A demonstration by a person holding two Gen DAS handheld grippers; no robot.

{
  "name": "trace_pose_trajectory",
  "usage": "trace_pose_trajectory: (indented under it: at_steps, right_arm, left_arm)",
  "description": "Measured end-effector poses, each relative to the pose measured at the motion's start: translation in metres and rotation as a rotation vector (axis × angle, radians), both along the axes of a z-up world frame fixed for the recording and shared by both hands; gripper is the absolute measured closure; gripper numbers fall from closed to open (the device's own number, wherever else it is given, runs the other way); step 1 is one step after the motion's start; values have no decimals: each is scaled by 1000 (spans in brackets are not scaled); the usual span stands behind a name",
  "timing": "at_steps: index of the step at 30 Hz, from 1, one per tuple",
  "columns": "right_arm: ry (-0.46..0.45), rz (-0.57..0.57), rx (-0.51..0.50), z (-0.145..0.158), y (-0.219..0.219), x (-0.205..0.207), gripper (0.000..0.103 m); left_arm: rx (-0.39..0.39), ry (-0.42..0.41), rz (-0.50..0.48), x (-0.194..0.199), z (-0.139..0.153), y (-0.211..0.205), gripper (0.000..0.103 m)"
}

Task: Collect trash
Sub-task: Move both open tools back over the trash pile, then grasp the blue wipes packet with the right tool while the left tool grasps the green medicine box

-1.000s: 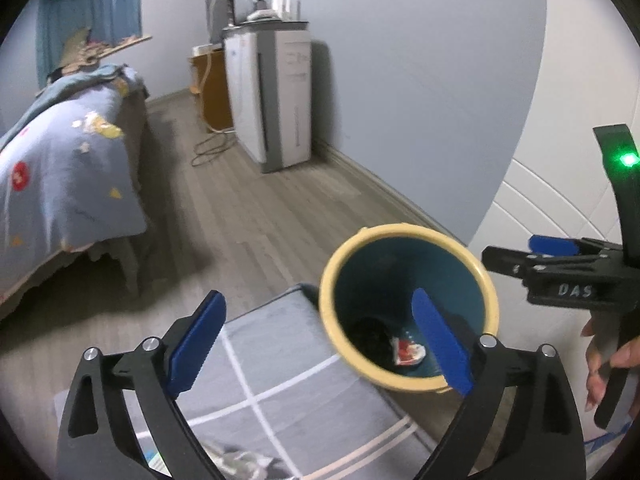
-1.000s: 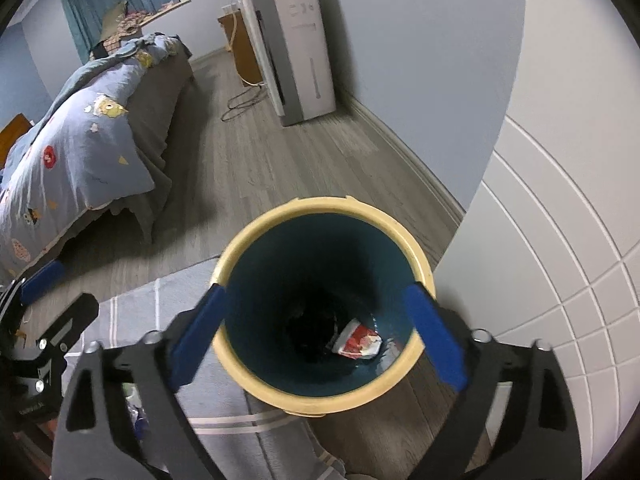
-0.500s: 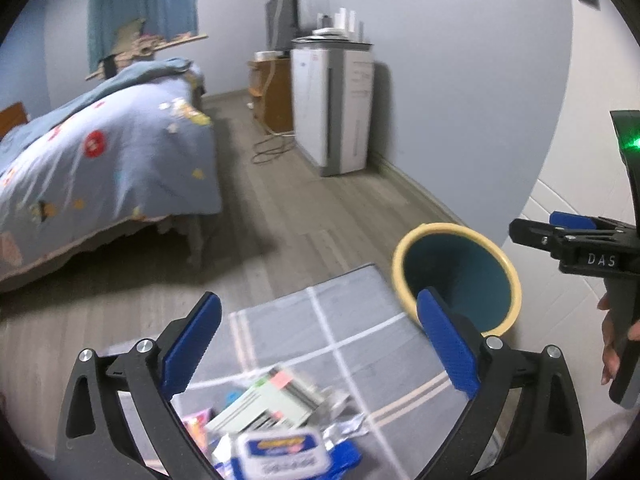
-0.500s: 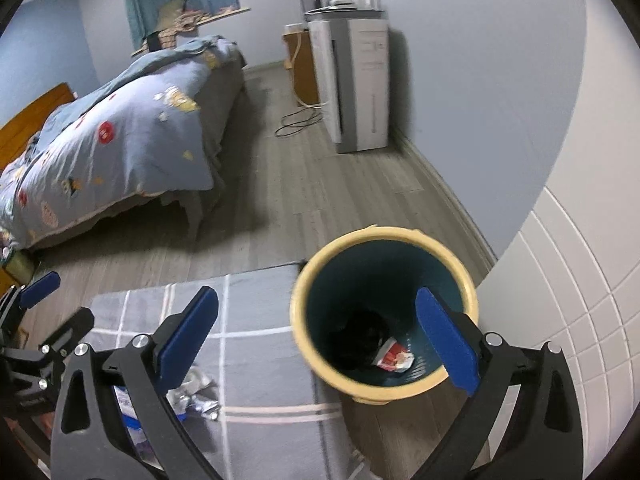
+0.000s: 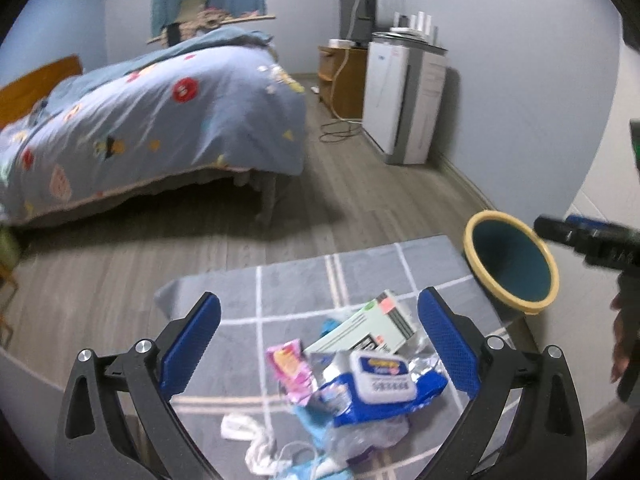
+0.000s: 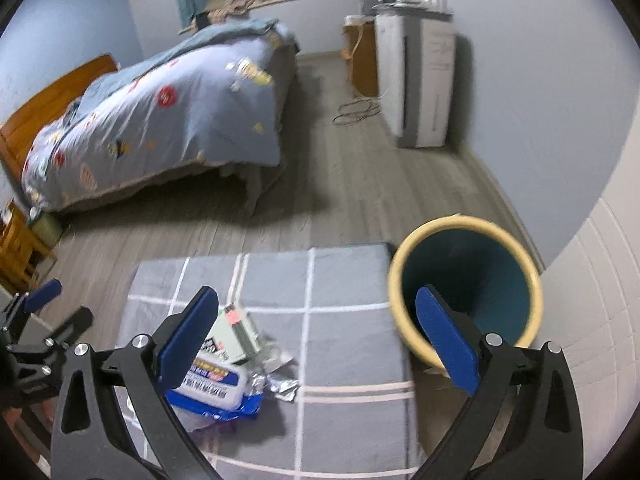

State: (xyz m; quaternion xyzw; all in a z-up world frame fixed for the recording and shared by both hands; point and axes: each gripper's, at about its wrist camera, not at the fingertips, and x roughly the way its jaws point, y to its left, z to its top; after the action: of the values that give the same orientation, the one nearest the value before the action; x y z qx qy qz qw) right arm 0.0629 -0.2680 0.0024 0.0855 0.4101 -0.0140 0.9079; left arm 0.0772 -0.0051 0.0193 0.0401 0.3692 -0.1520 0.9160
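A pile of trash lies on a grey checked mat (image 5: pixel 288 296): a blue wet-wipes pack (image 5: pixel 380 384), a white-green carton (image 5: pixel 360 330), a pink wrapper (image 5: pixel 290 366), foil and white scraps. The pack (image 6: pixel 216 386) and carton (image 6: pixel 236 332) also show in the right wrist view. A teal bin with a yellow rim (image 5: pixel 512 264) stands off the mat's right edge, also in the right wrist view (image 6: pixel 464 284). My left gripper (image 5: pixel 318 340) is open and empty above the pile. My right gripper (image 6: pixel 316 340) is open and empty, between the pile and the bin.
A bed with a blue patterned quilt (image 5: pixel 152 120) fills the back left. A white appliance (image 5: pixel 404 96) and a wooden cabinet (image 5: pixel 340 76) stand along the right wall, with a cable on the floor. A white tiled wall (image 6: pixel 592 320) is beside the bin.
Both grippers have pulled back and swung left, away from over the bin. The trash pile on the mat has come into view under them. Both stayed open and empty.
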Motion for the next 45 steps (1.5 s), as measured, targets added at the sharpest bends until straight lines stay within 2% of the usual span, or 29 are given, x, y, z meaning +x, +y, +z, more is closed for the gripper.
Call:
trace_pose_trajectory:
  at_steps: [4, 8, 12, 15, 20, 25, 27, 30, 32, 35, 37, 41, 45]
  right_arm:
    - [62, 21, 29, -23, 25, 7, 6]
    - [126, 34, 68, -45, 47, 16, 6]
    - [164, 64, 58, -60, 73, 19, 6]
    - [181, 145, 21, -70, 103, 19, 6]
    - [222, 299, -53, -89, 156, 14, 6]
    - [289, 327, -41, -106, 171, -5, 6]
    - [307, 337, -67, -112, 173, -9, 8]
    - [311, 350, -135, -115, 173, -11, 14]
    - [321, 353, -138, -119, 173, -11, 23]
    - [312, 371, -139, -123, 174, -5, 46]
    - [293, 379, -164, -120, 176, -4, 73]
    - [250, 370, -158, -101, 168, -7, 88]
    - [238, 328, -96, -79, 142, 0, 95]
  left_arm:
    - [17, -19, 39, -6, -5, 25, 5]
    - [32, 22, 66, -3, -18, 44, 5]
    - [69, 49, 94, 4, -30, 57, 5]
    - [79, 56, 140, 10, -35, 72, 5]
    - [10, 95, 235, 23, -39, 103, 5]
    - [2, 121, 254, 27, -44, 112, 5]
    - [-14, 128, 252, 30, -45, 113, 5]
    - [-30, 129, 245, 32, -44, 109, 5]
    - [-27, 127, 229, 32, -44, 104, 5]
    - [-13, 122, 208, 31, -44, 97, 5]
    - [-11, 131, 208, 31, -45, 96, 5]
    - [-24, 154, 220, 33, -49, 100, 5]
    - [-23, 174, 215, 35, -53, 96, 5]
